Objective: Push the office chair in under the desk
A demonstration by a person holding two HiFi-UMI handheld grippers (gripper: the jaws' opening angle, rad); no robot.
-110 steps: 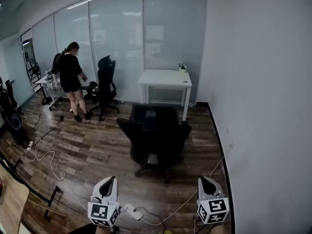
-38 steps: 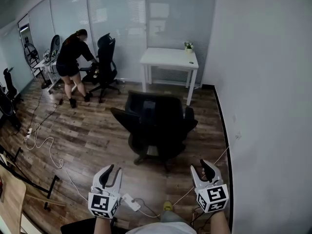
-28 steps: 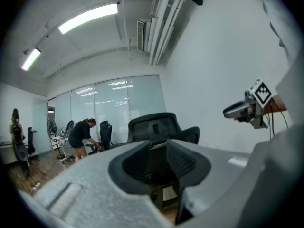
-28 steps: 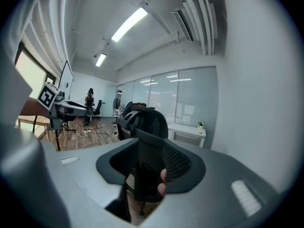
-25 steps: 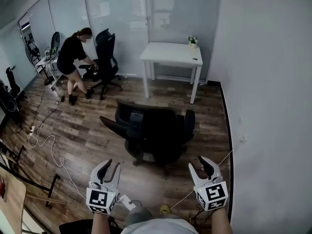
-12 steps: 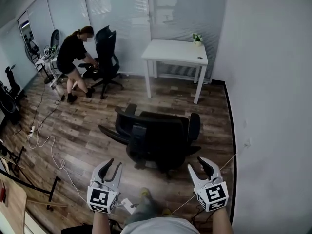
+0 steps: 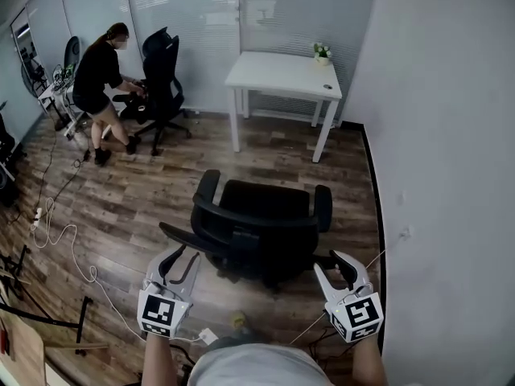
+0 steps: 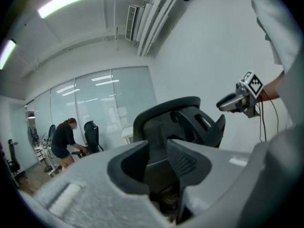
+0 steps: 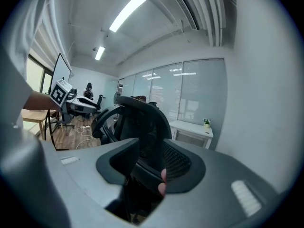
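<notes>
Black office chair out on the wood floor, not under the white surface but well apart from it, with a strip of bare boards between. Backrest turned toward the camera wearer, armrests and seat pointing toward the surface. Small potted plant on the surface's far right corner, close to the blinds. Left claw held low behind the chair's left rear corner, spread, nothing pinched; through its own view, only the chair's backrest beyond the gap between the jaws, no pad pressing on it. Right claw level with it behind the chair's right rear corner, near the wall, likewise spread and pinching nothing; dark mesh of the backrest filling the gap in its own view, contact not certain. Far left of the room, a person bent toward a second black chair by the glass partition. White cables trailing loose across the floor at the left.
</notes>
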